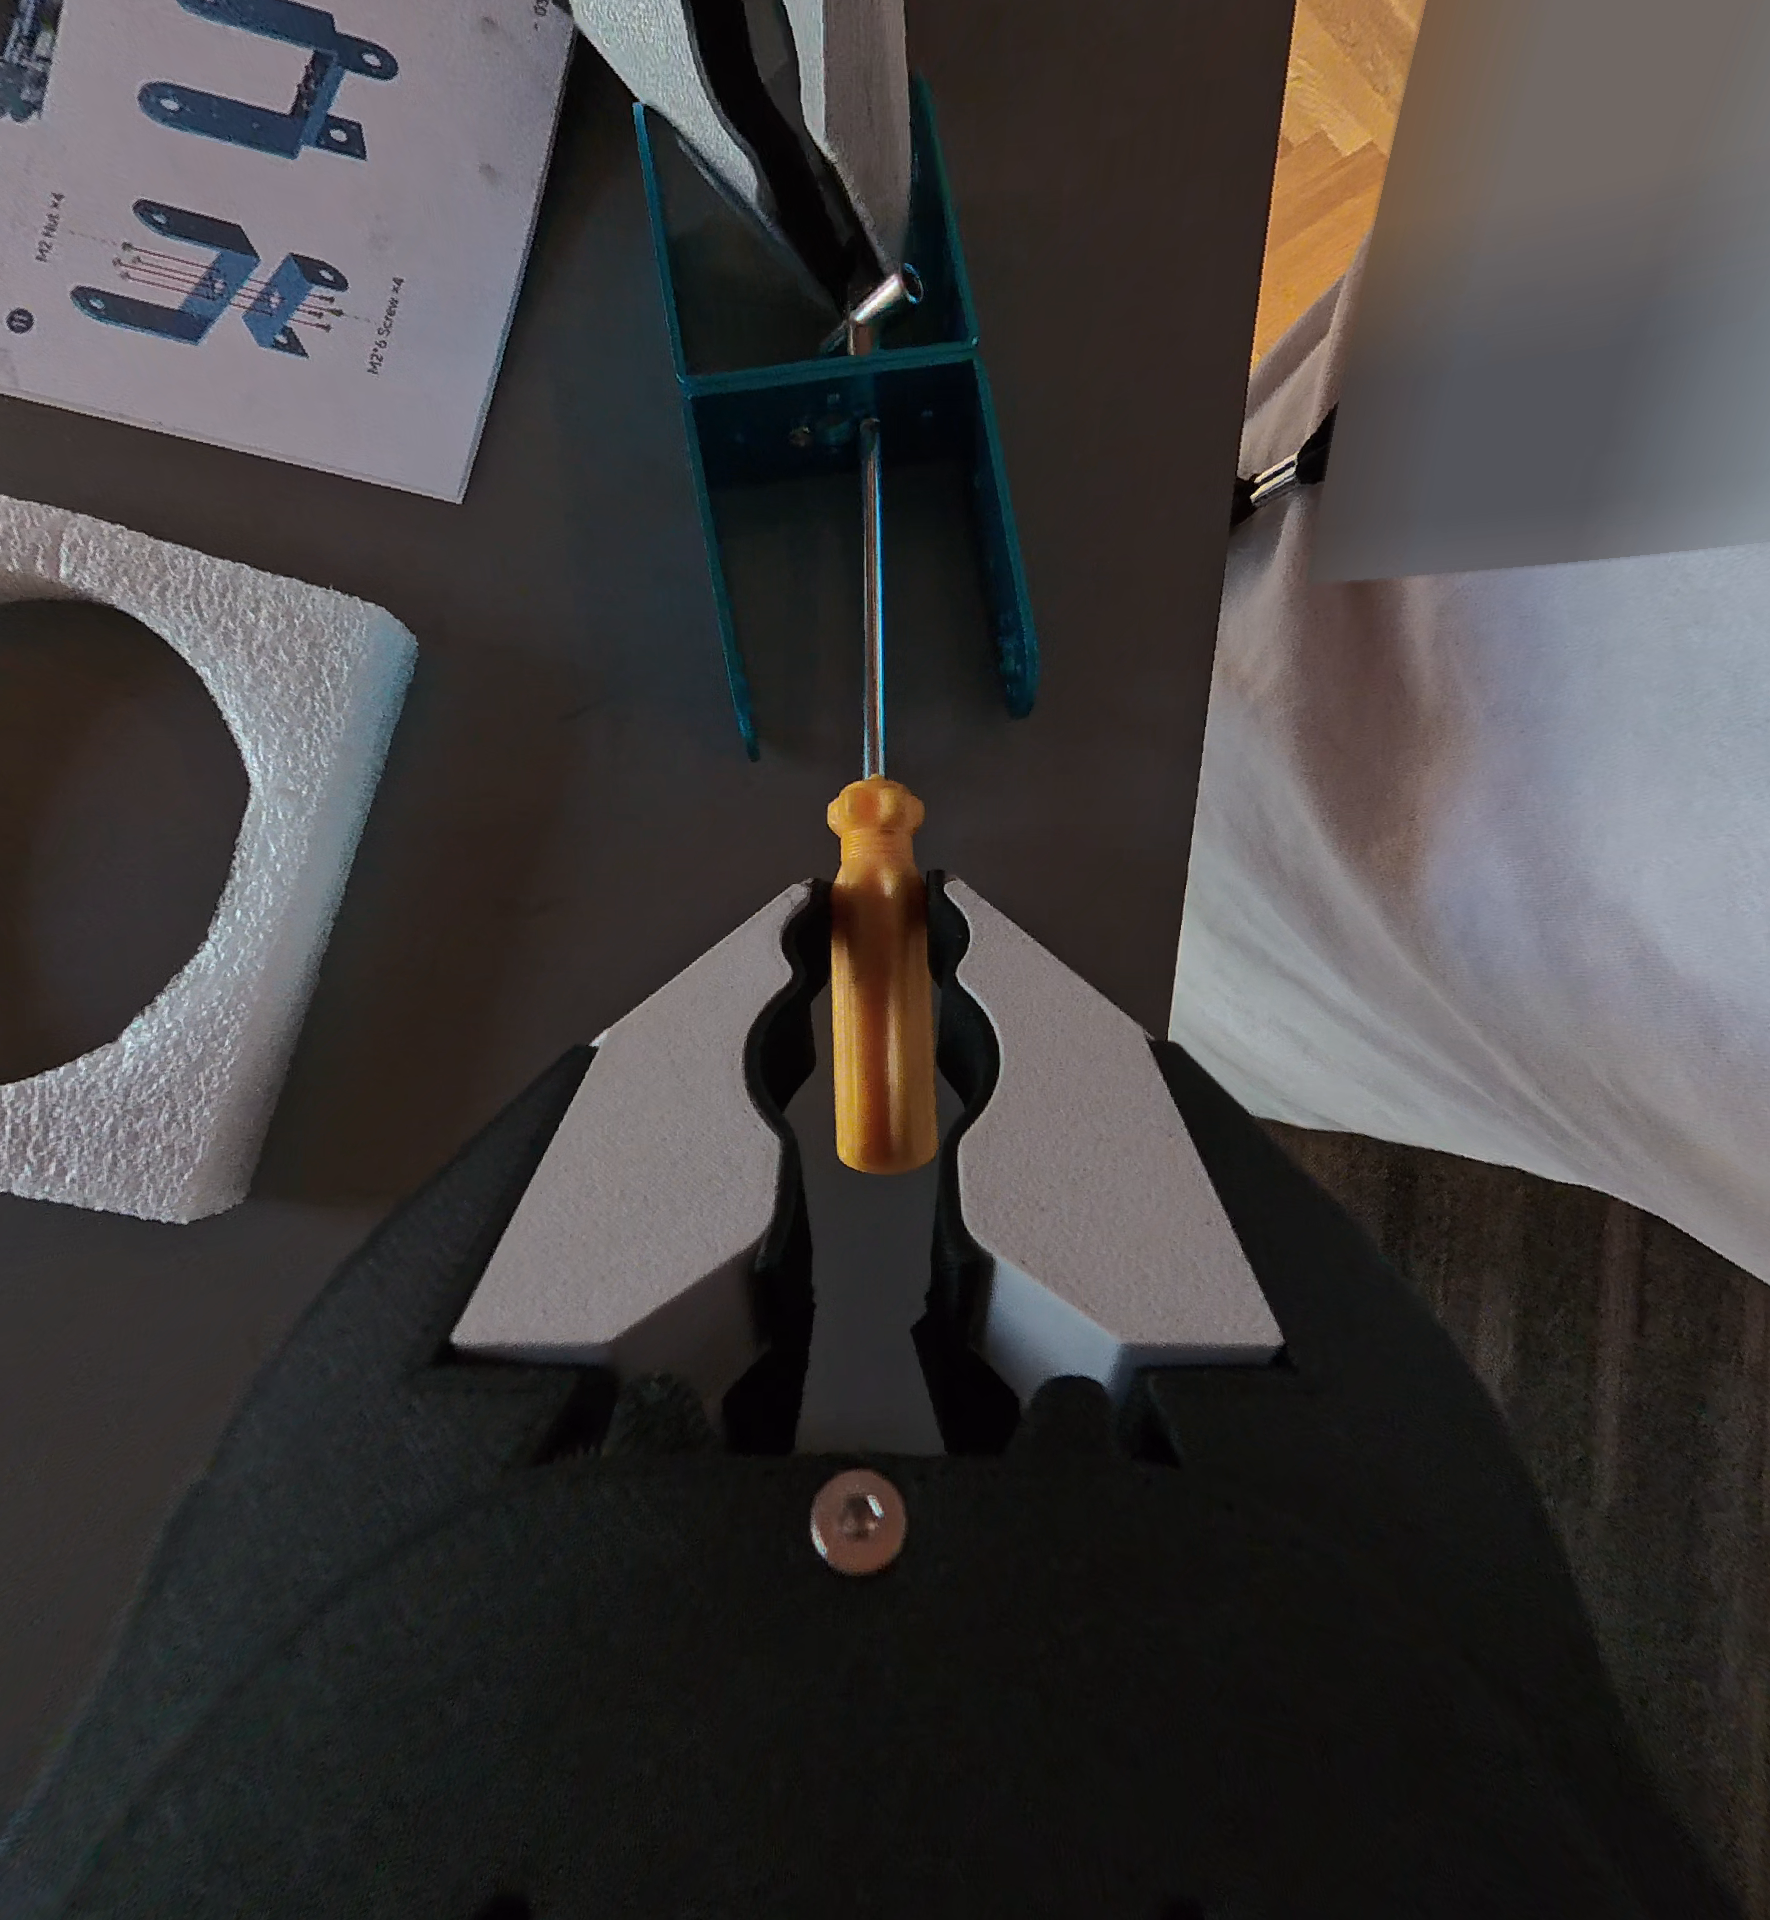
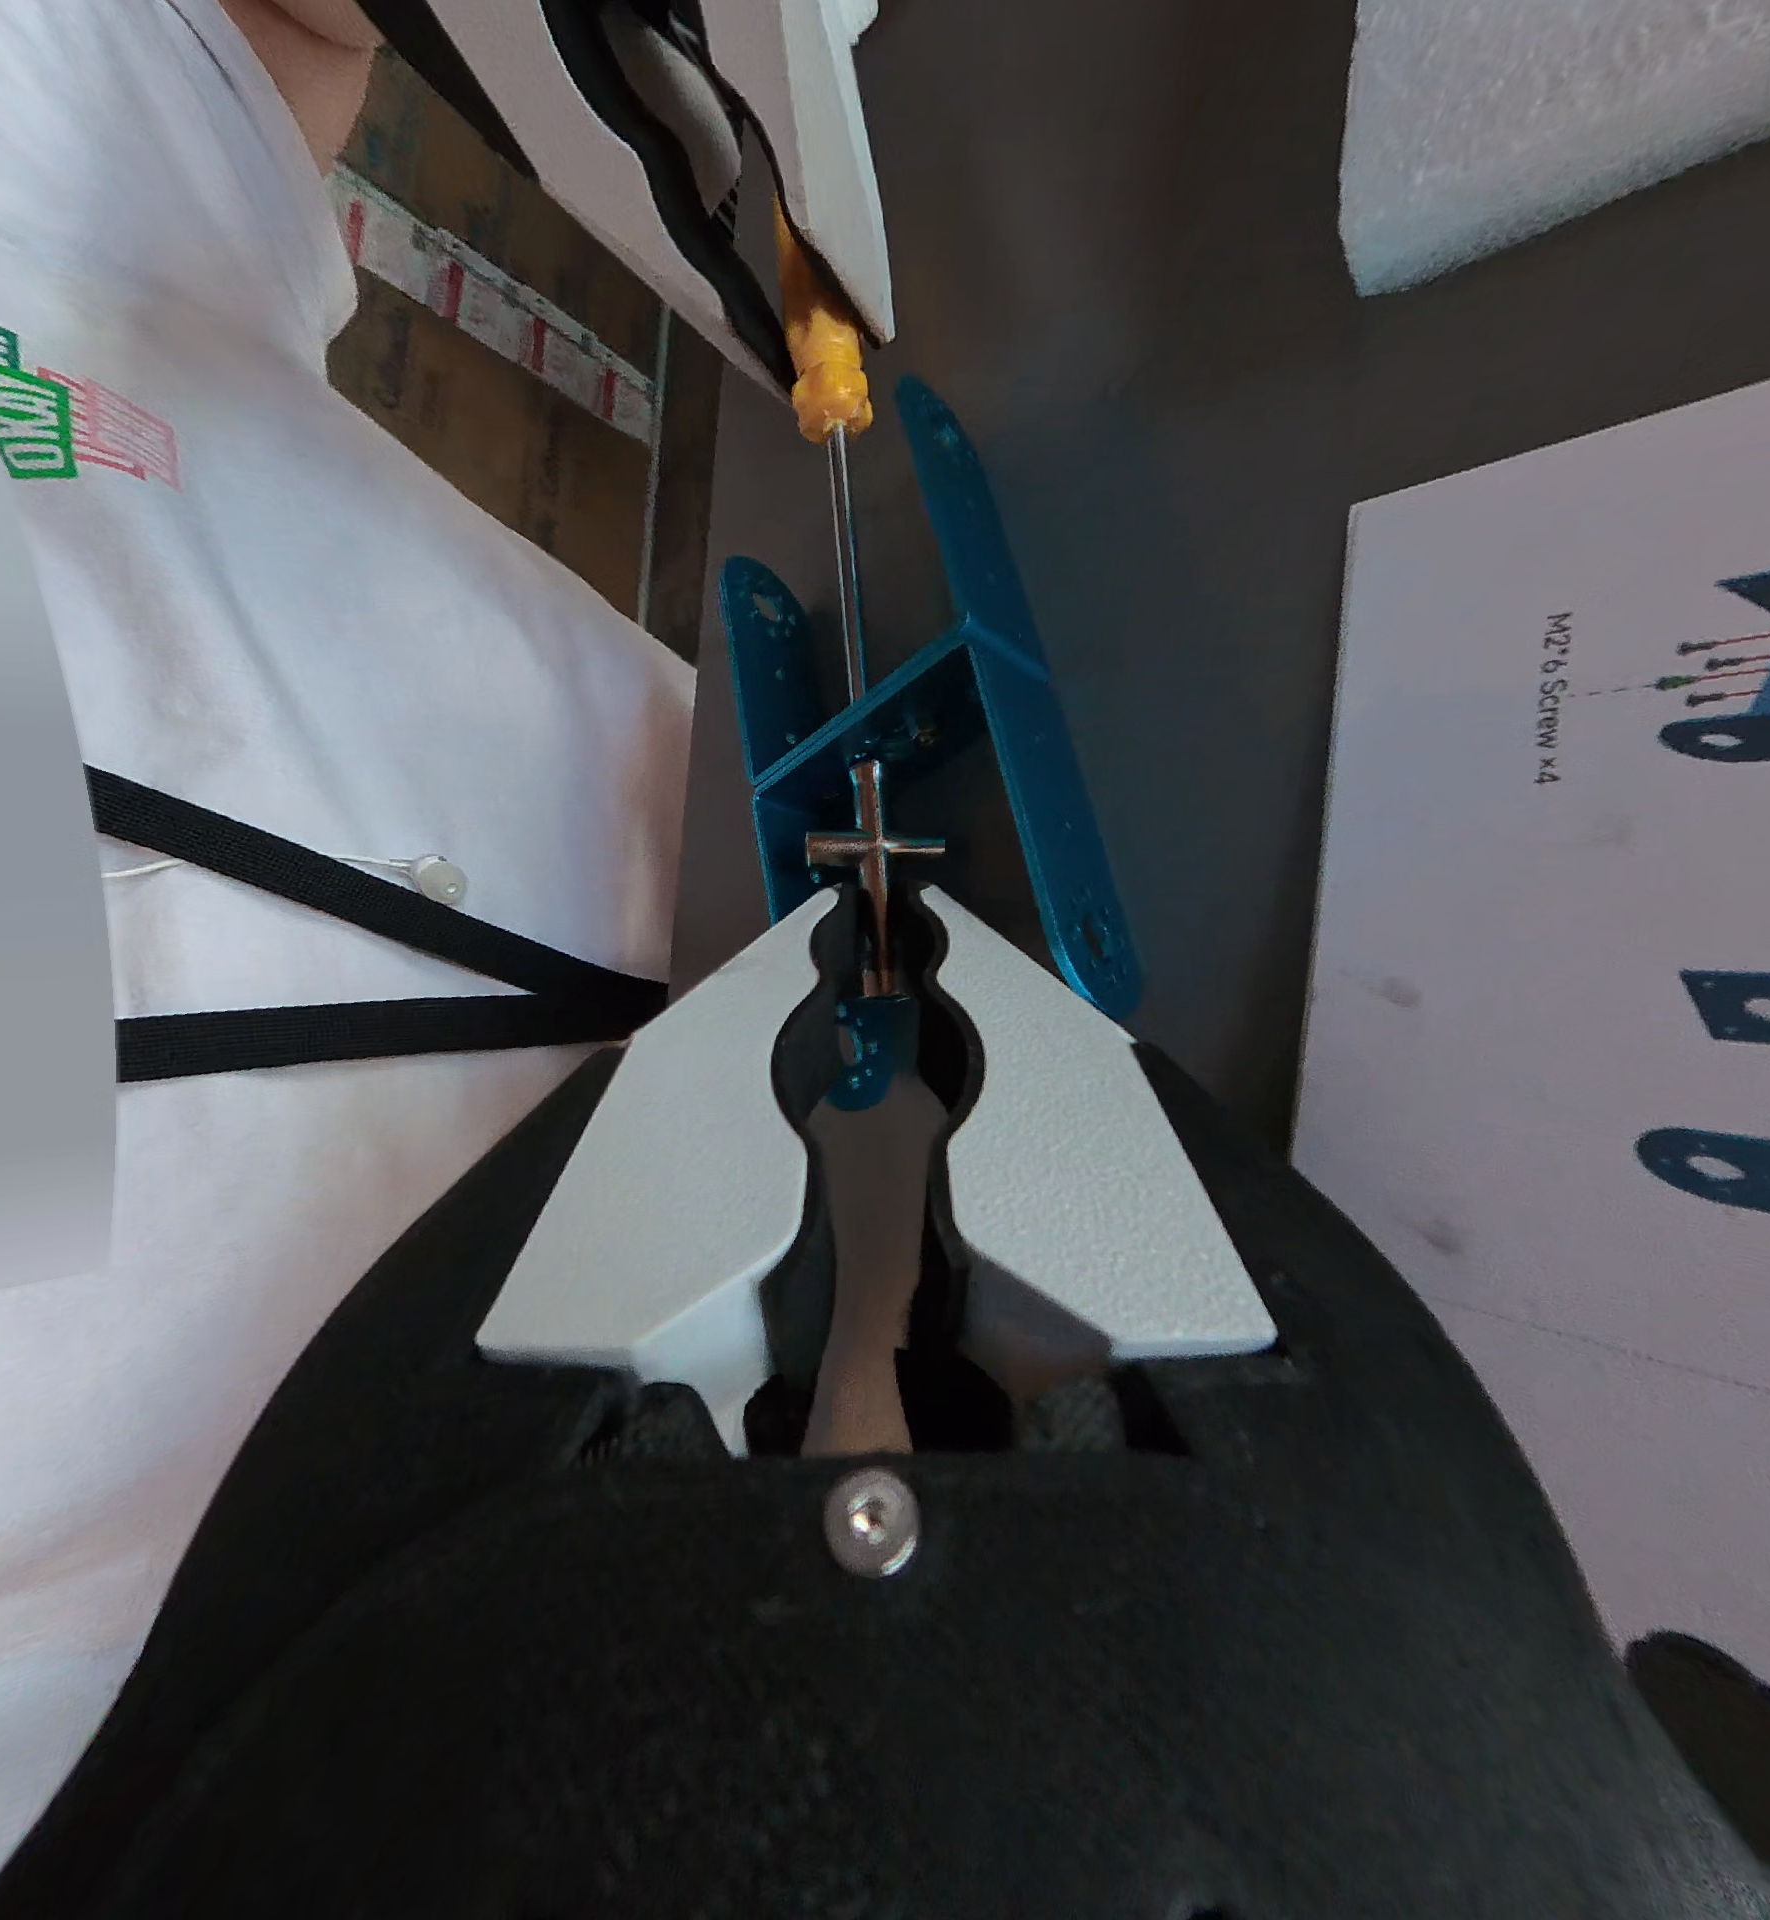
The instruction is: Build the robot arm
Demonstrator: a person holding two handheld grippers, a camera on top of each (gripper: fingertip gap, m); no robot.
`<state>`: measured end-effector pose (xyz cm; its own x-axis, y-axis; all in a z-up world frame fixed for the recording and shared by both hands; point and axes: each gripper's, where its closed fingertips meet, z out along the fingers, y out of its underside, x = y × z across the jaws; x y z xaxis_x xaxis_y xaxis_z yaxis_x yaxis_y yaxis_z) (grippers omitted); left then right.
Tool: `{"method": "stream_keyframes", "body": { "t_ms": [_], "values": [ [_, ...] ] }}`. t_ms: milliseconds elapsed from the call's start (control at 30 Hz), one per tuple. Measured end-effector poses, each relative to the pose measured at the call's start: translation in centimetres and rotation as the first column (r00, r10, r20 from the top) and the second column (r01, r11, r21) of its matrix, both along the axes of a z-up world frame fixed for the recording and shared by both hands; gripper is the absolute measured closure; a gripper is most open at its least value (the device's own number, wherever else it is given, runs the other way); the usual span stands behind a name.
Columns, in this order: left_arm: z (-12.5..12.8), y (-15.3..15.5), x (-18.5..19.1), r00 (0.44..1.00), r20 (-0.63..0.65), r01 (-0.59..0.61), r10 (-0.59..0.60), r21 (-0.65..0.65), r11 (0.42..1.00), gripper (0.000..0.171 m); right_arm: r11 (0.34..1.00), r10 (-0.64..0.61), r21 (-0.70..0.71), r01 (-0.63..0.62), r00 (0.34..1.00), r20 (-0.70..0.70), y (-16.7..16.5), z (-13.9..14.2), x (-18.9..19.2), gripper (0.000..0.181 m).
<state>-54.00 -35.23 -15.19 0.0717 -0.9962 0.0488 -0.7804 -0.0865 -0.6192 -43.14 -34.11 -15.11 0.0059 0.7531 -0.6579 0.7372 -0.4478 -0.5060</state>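
Note:
My left gripper (image 1: 879, 888) is shut on the orange handle of a screwdriver (image 1: 881, 987). Its thin steel shaft (image 1: 873, 592) runs forward and its tip meets the cross plate of a blue metal bracket assembly (image 1: 829, 436) on the dark table. My right gripper (image 2: 879, 891) is shut on a small silver cross-shaped wrench (image 2: 873, 847), whose socket end presses on the other side of the same blue bracket (image 2: 974, 727). The wrench (image 1: 886, 296) and the right gripper's fingers (image 1: 756, 125) show behind the bracket in the left wrist view. The screwdriver (image 2: 827, 390) and left gripper show far off in the right wrist view.
A printed instruction sheet (image 1: 216, 218) lies at the table's far left, also in the right wrist view (image 2: 1587, 935). A white foam block with a round cut-out (image 1: 268, 831) sits left of my left gripper. A person in a white shirt (image 2: 289, 675) stands at the table's edge (image 1: 1224, 623). The grippers' ends are close to 12 centimeters from one another.

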Motion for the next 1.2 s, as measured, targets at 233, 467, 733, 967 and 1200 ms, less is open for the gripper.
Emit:
{"method": "stream_keyframes", "body": {
  "t_ms": [233, 467, 733, 967, 1200],
  "values": [
    [0.1, -0.2, 0.2, 1.000, 0.005, -0.005, 0.005, -0.005, 1.000, 0.155, 0.906, 0.136, 0.422, -0.037, 0.969, -0.207, 0.3, 2.6, -0.2, 0.168],
    [0.1, -0.4, 0.3, 1.000, 0.002, -0.009, 0.009, -0.008, 1.000, 0.155, 0.426, 0.426, 0.889, -0.167, 0.904, -0.034, 0.8, 1.8, 0.2, 0.166],
    [0.1, -0.7, 0.4, 1.000, -0.001, -0.015, 0.015, -0.006, 1.000, 0.155, 0.481, 0.455, 0.848, -0.222, 0.890, -0.025, 0.5, 1.4, 0.1, 0.164],
    [0.0, -0.8, 0.5, 1.000, -0.001, -0.011, 0.011, -0.009, 1.000, 0.155, 0.548, 0.430, 0.785, -0.289, 0.902, 0.032, 1.2, -0.5, 1.5, 0.161],
    [0.0, -1.0, 0.7, 1.000, 0.004, -0.012, 0.012, -0.014, 1.000, 0.155, 0.700, 0.378, 0.675, -0.236, 0.923, -0.070, 0.7, -0.6, 1.8, 0.171]
  ]
}}
